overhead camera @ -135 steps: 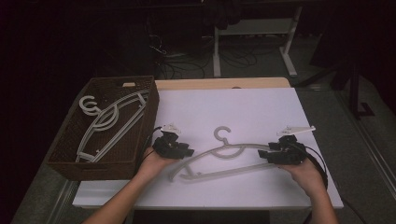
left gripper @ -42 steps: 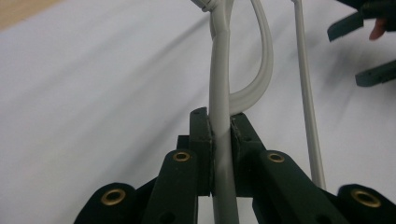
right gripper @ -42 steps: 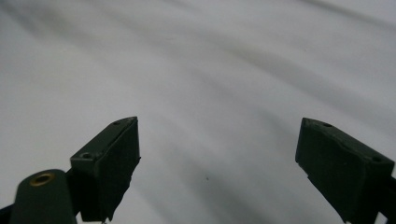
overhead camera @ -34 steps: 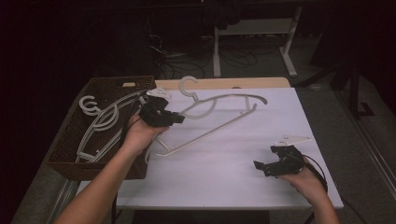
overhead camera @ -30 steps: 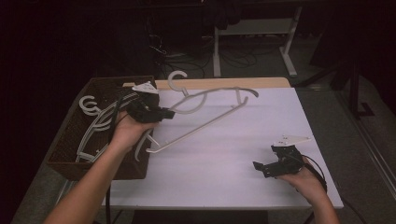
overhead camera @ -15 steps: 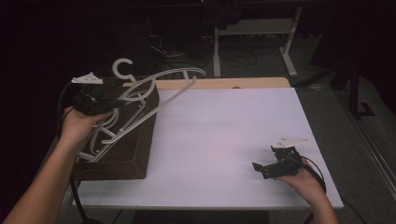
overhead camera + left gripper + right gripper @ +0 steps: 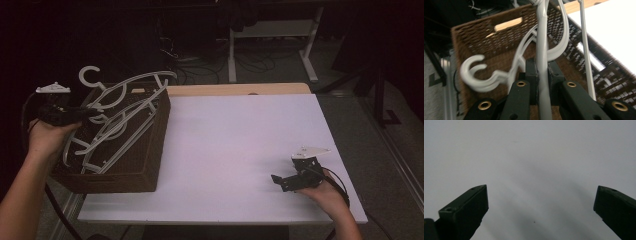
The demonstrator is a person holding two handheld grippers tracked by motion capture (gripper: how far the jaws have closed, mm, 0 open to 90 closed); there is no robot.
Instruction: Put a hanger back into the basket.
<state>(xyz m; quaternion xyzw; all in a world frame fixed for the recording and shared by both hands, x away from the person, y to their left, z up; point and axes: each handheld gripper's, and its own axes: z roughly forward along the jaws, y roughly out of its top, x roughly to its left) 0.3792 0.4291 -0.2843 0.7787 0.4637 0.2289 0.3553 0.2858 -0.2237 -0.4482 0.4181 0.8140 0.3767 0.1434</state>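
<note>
The left tongs (image 7: 541, 75) clamp a white hanger (image 7: 131, 85) over the wicker basket (image 7: 150, 145) (hangers inside); the right tongs (image 7: 541, 202) rest apart on the bench (image 7: 240, 145).

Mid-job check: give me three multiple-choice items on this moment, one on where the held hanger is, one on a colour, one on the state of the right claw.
1. Where is the hanger in the left claw?
A. flat on the white tabletop
B. over the wicker basket
C. on the floor

2. What colour is the basket?
A. brown
B. blue
C. white

3. How does the right claw stand?
A. shut on a hanger
B. shut on nothing
C. open, nothing between its jaws

Answers:
1 B: the left claw grips the white hanger above the basket at the table's left edge, where other hangers already lie.
2 A: the woven walls are brown in the high view and the left gripper view.
3 C: the right claw shows its jaws wide apart over the bare white tabletop.
</note>
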